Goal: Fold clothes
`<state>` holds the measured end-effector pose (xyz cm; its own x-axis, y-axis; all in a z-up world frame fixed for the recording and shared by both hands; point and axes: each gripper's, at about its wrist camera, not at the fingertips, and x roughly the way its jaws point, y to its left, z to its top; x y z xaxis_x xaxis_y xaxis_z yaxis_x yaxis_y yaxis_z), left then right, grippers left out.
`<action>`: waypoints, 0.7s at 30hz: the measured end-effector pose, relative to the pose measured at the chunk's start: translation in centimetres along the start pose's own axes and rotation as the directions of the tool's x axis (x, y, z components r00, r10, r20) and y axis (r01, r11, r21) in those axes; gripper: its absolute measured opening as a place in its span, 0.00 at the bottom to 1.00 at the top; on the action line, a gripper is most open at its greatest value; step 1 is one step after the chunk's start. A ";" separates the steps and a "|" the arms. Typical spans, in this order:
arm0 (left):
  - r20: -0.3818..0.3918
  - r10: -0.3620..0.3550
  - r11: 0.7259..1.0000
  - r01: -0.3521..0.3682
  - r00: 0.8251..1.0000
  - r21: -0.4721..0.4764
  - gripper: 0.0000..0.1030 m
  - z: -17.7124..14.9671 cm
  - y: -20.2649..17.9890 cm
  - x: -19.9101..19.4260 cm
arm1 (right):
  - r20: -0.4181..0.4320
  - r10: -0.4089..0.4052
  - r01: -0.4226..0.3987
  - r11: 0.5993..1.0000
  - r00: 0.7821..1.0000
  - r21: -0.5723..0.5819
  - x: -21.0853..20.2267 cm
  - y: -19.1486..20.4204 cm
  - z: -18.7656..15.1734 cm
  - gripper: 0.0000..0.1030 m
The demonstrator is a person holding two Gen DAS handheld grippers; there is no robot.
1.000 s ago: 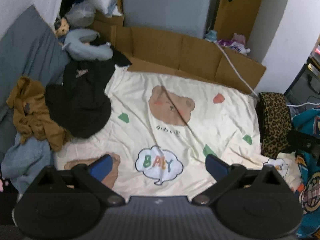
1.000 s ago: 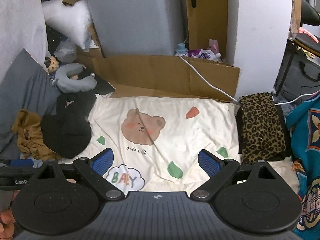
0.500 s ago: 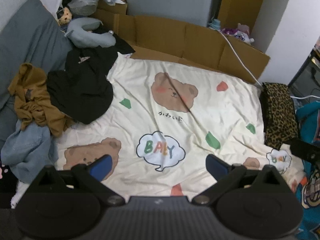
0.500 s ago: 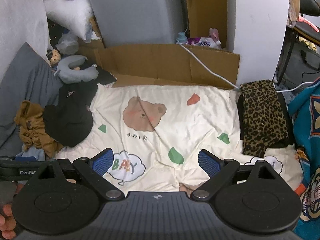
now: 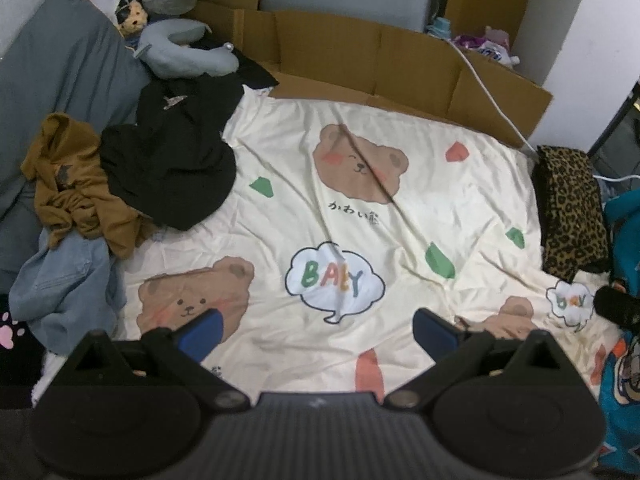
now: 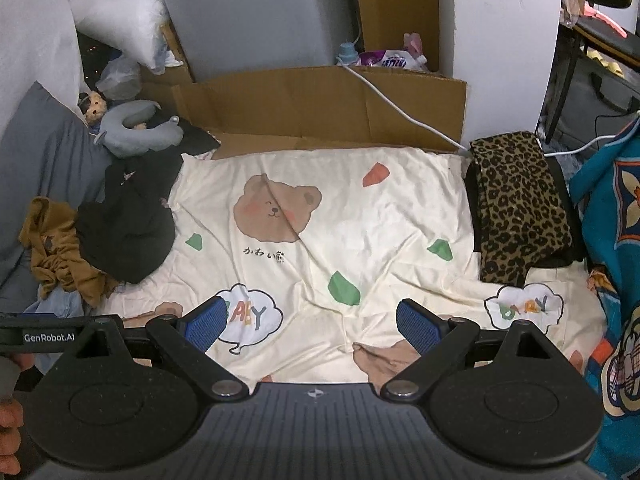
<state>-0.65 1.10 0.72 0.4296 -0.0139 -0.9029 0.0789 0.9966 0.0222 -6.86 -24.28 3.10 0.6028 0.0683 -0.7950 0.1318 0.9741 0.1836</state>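
Observation:
A pile of unfolded clothes lies at the bed's left side: a black garment [image 5: 168,168] [image 6: 128,236], a brown garment [image 5: 76,184] [image 6: 56,248] and a light blue denim piece [image 5: 64,280]. A folded leopard-print garment [image 5: 568,208] [image 6: 516,204] rests at the right edge. My left gripper [image 5: 316,328] is open and empty above the cream bear-print sheet [image 5: 360,240]. My right gripper [image 6: 312,322] is open and empty above the same sheet [image 6: 360,232].
Flattened cardboard [image 6: 320,108] stands along the far edge with a white cable [image 6: 400,108] over it. A grey neck pillow [image 5: 180,50] and a grey cushion [image 5: 52,80] sit at the left. A teal patterned cloth [image 6: 616,240] borders the right.
Both grippers have drawn back and risen, so more of the near sheet shows. Both stay open and empty. The clothes have not moved.

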 end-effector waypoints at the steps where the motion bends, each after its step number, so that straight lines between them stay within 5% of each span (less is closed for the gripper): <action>1: 0.002 -0.003 1.000 0.003 1.000 -0.001 0.99 0.0 0.0 -0.1 | 0.000 -0.004 0.004 1.000 1.000 -0.007 0.0 0.0 -0.1 0.92; 21: -0.069 -0.012 1.000 0.013 0.998 0.025 0.99 -1.0 -0.1 1.2 | -0.035 -0.023 0.021 0.997 0.999 -0.072 0.6 1.0 -0.6 0.92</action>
<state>-1.06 1.09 -0.82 0.3660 -0.0200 -0.9304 0.1074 0.9940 0.0208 -6.85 -23.18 2.43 0.5713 0.0531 -0.8190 0.0877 0.9882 0.1253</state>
